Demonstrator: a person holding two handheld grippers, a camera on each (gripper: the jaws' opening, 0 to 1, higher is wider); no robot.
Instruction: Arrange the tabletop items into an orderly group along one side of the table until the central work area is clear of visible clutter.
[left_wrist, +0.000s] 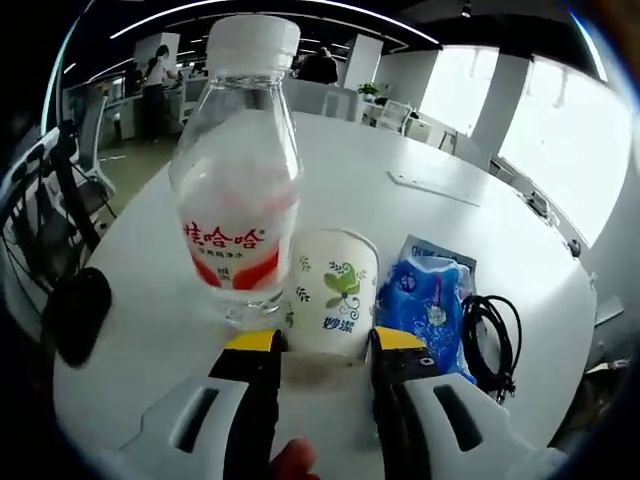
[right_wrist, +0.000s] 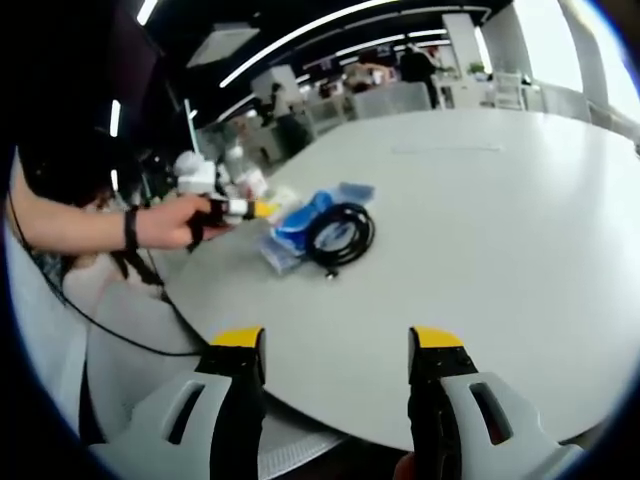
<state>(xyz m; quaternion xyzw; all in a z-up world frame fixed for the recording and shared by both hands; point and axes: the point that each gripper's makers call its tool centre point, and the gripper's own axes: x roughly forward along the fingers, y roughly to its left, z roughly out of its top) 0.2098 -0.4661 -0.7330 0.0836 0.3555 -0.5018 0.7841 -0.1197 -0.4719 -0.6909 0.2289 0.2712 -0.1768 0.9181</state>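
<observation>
Broadly, a white round tabletop (left_wrist: 430, 215), carrying a tight row of items near one edge. Largest in the left gripper view: clear water bottle (left_wrist: 238, 170), upright, long axis vertical, white cap on top, red-lettered label facing the camera, just beyond the left jaw of the left tool (left_wrist: 325, 350). Beside it, touching or nearly so, a paper cup (left_wrist: 333, 290) with green leaf print, upright, mouth up, directly ahead of the gap between the yellow-tipped jaws. Left tool spread apart, pinching nothing, the cup's base just past the tips. To the right of the cup, a blue packet (left_wrist: 430, 300), lying flat against the right jaw tip. Beyond that, a coiled black cable (left_wrist: 492, 340), flat on the tabletop. A small dark object (left_wrist: 78, 315) well off to the left, near the edge.

From the right gripper view: right tool (right_wrist: 338, 345) spread wide, empty, well apart from the group, over bare tabletop near the rim.
</observation>
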